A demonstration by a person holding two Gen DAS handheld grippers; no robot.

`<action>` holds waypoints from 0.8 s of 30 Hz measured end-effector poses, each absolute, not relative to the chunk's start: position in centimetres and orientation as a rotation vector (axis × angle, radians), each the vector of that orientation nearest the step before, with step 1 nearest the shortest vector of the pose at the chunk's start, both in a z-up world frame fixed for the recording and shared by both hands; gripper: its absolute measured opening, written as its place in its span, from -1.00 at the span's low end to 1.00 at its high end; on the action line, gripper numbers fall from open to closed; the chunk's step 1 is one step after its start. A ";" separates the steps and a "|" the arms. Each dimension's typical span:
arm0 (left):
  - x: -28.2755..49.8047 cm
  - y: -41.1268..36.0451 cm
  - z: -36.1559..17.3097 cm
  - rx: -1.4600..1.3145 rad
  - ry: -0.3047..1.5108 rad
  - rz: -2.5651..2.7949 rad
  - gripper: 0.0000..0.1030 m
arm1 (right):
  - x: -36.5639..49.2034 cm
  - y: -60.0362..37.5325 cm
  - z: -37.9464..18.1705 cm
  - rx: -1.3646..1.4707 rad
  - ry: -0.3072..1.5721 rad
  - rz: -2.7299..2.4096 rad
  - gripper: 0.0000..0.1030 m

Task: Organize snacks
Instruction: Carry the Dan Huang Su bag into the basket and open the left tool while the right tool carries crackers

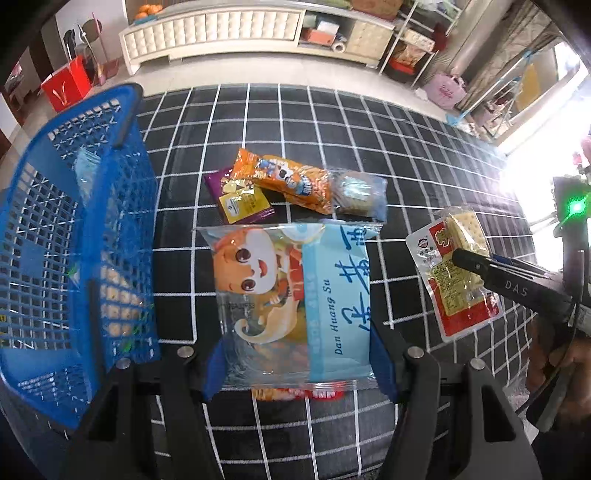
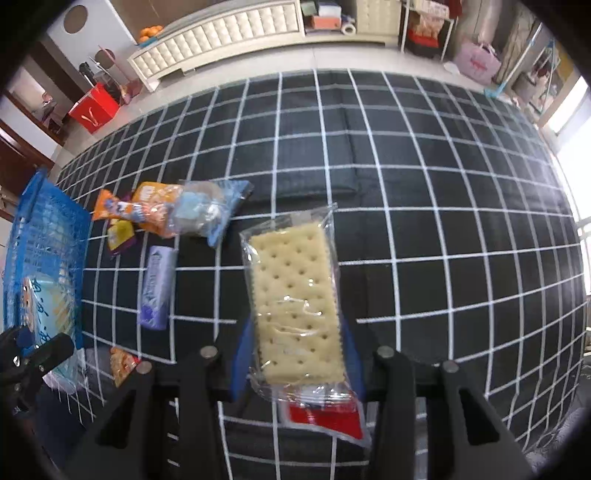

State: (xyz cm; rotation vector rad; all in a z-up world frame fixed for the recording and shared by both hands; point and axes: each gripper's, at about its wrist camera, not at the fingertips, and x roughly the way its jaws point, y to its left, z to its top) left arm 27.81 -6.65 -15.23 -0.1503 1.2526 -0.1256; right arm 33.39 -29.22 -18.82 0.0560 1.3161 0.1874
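Note:
My left gripper (image 1: 299, 369) is shut on a light blue cartoon pastry pack (image 1: 295, 295), held above the checked cloth just right of the blue mesh basket (image 1: 122, 229). My right gripper (image 2: 297, 358) is shut on a clear cracker pack with a red end (image 2: 295, 306), also held off the cloth. The left wrist view shows that cracker pack (image 1: 458, 273) at the right, in the right gripper (image 1: 469, 260). In the right wrist view the left gripper (image 2: 37, 354) and its blue pack (image 2: 48, 306) sit by the basket (image 2: 48, 221).
An orange snack bag (image 1: 291, 181), a purple-and-yellow packet (image 1: 240, 201) and a clear blue-edged pack (image 1: 358, 194) lie clustered on the cloth (image 2: 443, 221). A purple pack (image 2: 155, 288) and a small orange pack (image 2: 122, 365) lie nearer the basket. A white cabinet (image 1: 221, 33) stands beyond.

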 end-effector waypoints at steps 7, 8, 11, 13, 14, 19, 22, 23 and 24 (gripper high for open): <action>25.5 -5.9 -11.6 -0.160 1.181 -0.161 0.20 | 31.2 -27.5 -14.0 0.044 1.245 0.247 -0.07; 25.2 -5.5 -11.1 -0.165 1.171 -0.163 0.20 | 30.9 -26.7 -13.2 0.028 1.230 0.252 -0.07; 24.2 -4.2 -10.1 -0.179 1.144 -0.167 0.20 | 30.1 -24.7 -11.4 -0.005 1.197 0.265 -0.07; 23.8 -3.1 -9.7 -0.186 1.124 -0.164 0.20 | 29.8 -23.5 -10.6 -0.014 1.186 0.276 -0.07; 23.7 -2.7 -9.6 -0.190 1.117 -0.163 0.20 | 29.7 -23.1 -10.3 -0.022 1.180 0.276 -0.07; 21.6 0.6 -7.8 -0.218 1.076 -0.155 0.20 | 29.4 -21.2 -10.3 -0.047 1.175 0.259 -0.07; 20.7 2.5 -7.1 -0.224 1.051 -0.153 0.20 | 28.6 -19.7 -9.3 -0.127 1.120 0.223 -0.07; 20.5 2.9 -7.0 -0.223 1.045 -0.153 0.20 | 28.2 -18.7 -8.7 -0.161 1.089 0.230 -0.07; 20.2 3.5 -6.9 -0.219 1.039 -0.153 0.20 | 28.0 -17.9 -8.3 -0.163 1.078 0.247 -0.07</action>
